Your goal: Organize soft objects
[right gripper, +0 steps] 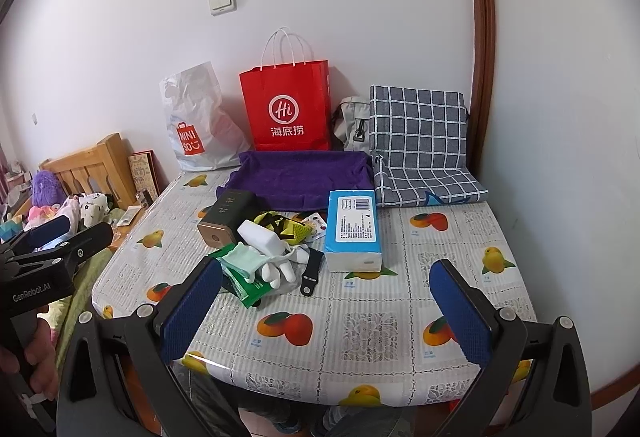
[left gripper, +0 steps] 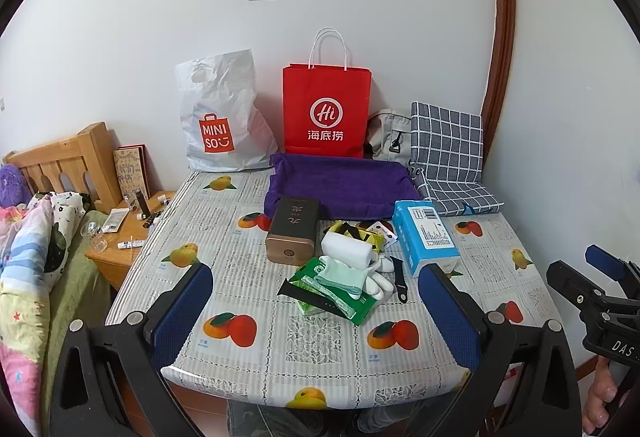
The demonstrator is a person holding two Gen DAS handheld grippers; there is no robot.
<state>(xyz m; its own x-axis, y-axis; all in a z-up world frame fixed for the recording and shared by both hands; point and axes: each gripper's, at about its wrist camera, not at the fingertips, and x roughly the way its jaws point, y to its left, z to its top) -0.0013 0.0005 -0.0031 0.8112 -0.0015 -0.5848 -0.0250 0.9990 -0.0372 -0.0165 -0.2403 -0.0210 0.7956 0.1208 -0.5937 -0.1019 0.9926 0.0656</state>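
Observation:
A pile of small things lies mid-table: a white sponge block, a pale green cloth, white gloves, a green packet and a yellow-black mesh item. A blue tissue pack lies to their right. A purple fabric tray sits behind. My left gripper and right gripper are both open and empty, held above the table's near edge.
A dark tin box and a black strap lie by the pile. A Miniso bag, a red paper bag, a grey bag and a checked cushion stand at the back. A bed and nightstand are left.

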